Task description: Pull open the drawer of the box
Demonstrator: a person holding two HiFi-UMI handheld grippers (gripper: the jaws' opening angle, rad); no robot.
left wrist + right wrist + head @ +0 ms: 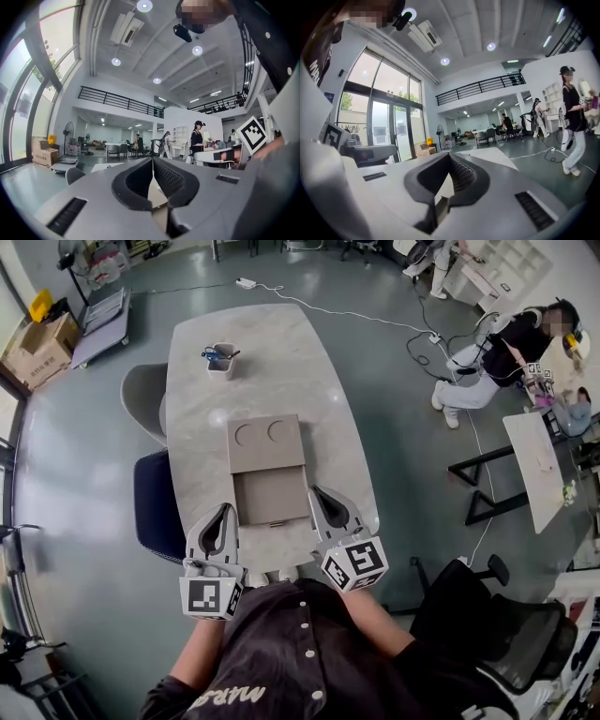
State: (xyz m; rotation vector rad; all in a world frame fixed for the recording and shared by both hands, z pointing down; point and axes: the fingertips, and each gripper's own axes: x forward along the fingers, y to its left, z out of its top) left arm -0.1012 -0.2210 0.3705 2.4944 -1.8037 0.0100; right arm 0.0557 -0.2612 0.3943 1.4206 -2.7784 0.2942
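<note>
Grey marble table (pixel 281 352) carries the box (pixel 265 442), its drawer (pixel 272 495) already drawn out toward the person. Left gripper (pixel 223 512) and right gripper (pixel 319 493) flank it, both pinched shut on nothing; any further pull should run straight, box steadied.

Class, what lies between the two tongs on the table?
The pulled-out drawer lies between the left tongs and right tongs, shown in the head view.

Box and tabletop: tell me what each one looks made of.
Box: matte grey-brown cardboard or fibreboard by the look, flat dull colour, no shine; which one is unclear. Tabletop: pale stone look, perhaps marble or a laminate copy, with faint grey mottling and a soft sheen.
</note>
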